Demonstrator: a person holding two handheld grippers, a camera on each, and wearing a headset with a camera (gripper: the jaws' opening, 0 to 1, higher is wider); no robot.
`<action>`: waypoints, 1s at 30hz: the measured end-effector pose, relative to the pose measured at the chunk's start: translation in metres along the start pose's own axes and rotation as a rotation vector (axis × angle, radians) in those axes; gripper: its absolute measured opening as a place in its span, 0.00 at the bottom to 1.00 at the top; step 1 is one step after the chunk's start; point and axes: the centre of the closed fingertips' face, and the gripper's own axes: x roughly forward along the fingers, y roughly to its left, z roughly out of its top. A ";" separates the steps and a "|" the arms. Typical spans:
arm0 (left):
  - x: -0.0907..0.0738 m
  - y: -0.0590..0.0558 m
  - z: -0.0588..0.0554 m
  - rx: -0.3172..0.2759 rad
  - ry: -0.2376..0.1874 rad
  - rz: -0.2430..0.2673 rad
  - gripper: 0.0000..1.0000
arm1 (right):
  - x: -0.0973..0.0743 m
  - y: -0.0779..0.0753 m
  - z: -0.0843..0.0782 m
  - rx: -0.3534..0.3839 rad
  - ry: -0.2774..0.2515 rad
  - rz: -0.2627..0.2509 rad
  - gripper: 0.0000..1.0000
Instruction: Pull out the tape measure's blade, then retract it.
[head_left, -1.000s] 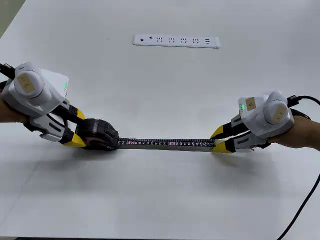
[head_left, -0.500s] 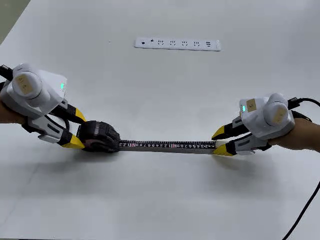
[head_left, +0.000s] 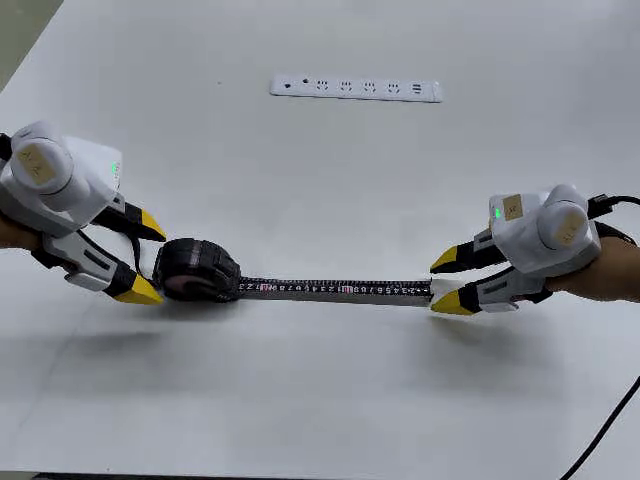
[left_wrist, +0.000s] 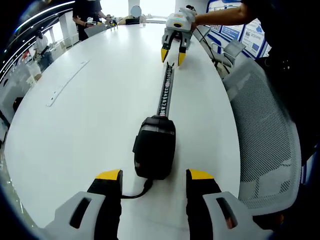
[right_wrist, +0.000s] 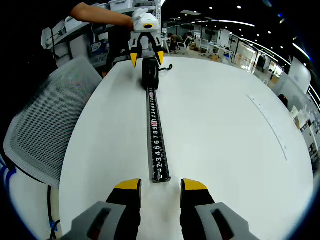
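**Left gripper** (head_left: 147, 259): jaws were apart and clamped on nothing. Half a second before, they had been closed on the tape measure (head_left: 198, 272). At inspection they had spread wide, with the yellow tips flanking the rear of the black case. The left gripper view showed bare table on both sides of it.

**Right gripper** (head_left: 443, 283): jaws were likewise apart. Earlier they had pinched the end of the blade (head_left: 340, 289). Now the hook end lay at the mouth of the open jaws and touched neither — the right gripper view showed a gap on each side.

**Tape measure:** the case sat at the near left of the table (head_left: 320, 180). The blade ran out flat to the right with its numbers up, at about the same length as in the earlier frames. It had not recoiled although both ends were released, so a lock or brake was judged to be holding it.

**Finding:** the pull-out was complete and the retraction had not begun. The next move would call for a fresh hold on the case and release of its lock. The risk noted was the blade whipping back or the free case skidding.

**Other items:** a power strip (head_left: 355, 87) lay at the far side, well apart from the work.
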 end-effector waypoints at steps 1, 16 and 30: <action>-0.001 -0.001 0.000 -0.006 -0.003 0.003 0.48 | -0.001 0.001 0.000 -0.002 0.000 -0.002 0.28; -0.006 -0.017 0.002 -0.082 -0.069 0.047 0.59 | -0.012 0.010 0.001 0.036 -0.015 -0.050 0.38; -0.010 -0.030 0.003 -0.138 -0.122 0.094 0.70 | -0.020 0.022 -0.004 0.106 -0.038 -0.097 0.50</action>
